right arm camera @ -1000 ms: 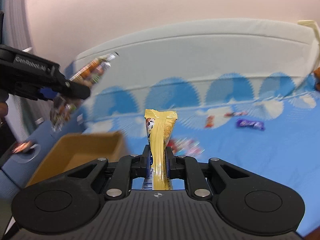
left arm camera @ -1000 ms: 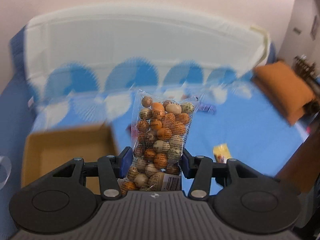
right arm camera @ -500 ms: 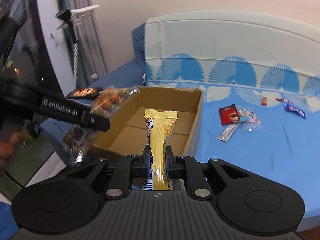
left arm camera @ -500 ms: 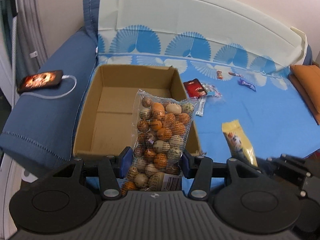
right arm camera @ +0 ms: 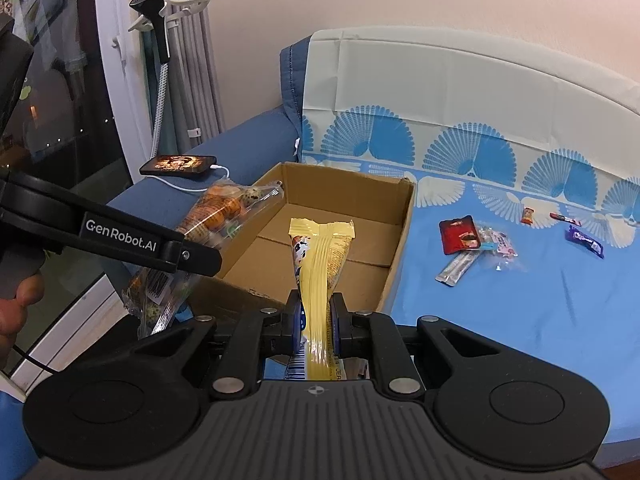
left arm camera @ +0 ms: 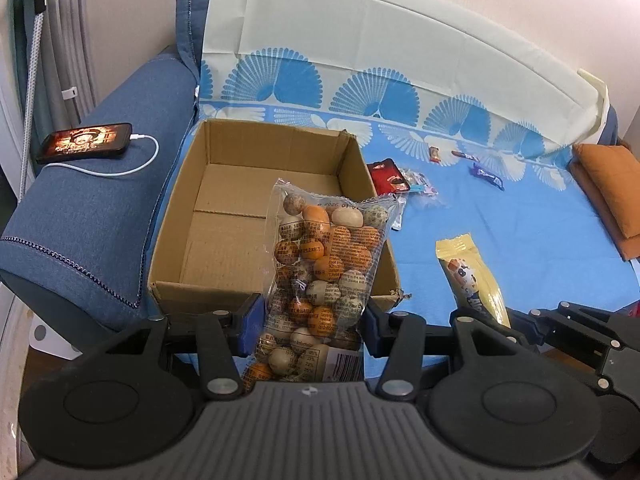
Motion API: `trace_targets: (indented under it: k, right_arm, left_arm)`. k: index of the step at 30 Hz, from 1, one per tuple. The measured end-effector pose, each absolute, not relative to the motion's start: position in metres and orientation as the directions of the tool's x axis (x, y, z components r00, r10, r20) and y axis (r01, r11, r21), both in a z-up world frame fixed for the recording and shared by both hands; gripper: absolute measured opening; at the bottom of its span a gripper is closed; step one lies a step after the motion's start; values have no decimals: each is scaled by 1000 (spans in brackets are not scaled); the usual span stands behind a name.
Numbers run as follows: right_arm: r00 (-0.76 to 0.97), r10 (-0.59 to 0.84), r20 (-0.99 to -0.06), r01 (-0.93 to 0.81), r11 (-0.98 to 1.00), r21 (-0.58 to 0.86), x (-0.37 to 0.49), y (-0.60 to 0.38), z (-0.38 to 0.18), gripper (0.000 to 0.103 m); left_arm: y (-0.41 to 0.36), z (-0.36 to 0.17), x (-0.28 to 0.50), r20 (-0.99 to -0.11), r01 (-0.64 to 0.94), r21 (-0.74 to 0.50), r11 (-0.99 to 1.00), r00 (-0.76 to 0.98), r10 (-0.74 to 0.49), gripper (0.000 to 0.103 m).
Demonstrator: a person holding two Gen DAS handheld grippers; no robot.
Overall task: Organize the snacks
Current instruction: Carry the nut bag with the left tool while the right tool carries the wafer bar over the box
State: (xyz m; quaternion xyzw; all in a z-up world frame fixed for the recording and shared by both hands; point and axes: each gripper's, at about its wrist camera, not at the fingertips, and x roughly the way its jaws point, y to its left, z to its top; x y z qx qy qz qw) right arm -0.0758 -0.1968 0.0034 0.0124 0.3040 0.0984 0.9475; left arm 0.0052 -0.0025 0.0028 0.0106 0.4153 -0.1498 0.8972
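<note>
My left gripper (left arm camera: pixel 314 316) clamps the clear candy bag (left arm camera: pixel 326 268), my right gripper (right arm camera: pixel 316 320) pinches the yellow packet (right arm camera: pixel 320 256) — both poised at the empty cardboard box (left arm camera: pixel 256 216); next, I'd judge, lower and release inside.

The cardboard box (left arm camera: pixel 256 216) in front of me stands open-topped with a bare floor, so I could come in over its near wall, though the clear bag of round snacks (left arm camera: pixel 324 276) clamped in my left fingers (left arm camera: pixel 250 320) and the yellow packet (right arm camera: pixel 320 264) pinched in my right fingers (right arm camera: pixel 338 320) both stick up across that approach. Left of the box the blue armrest (left arm camera: pixel 92 216) carrying a phone (left arm camera: pixel 84 146) and its white cable (left arm camera: pixel 120 170) hems that side. To the right the blue sheet (right arm camera: pixel 520 312) is open up to the loose wrappers (right arm camera: pixel 472 248) near the box's far corner.
</note>
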Motion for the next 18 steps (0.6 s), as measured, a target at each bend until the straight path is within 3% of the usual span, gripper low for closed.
trace_targets:
  k: [18]
  right_arm:
    - [764, 183, -618, -159, 983, 95, -25, -201, -5, 15]
  left_arm:
    - [5, 7, 57, -741, 241, -67, 968, 638, -210, 55]
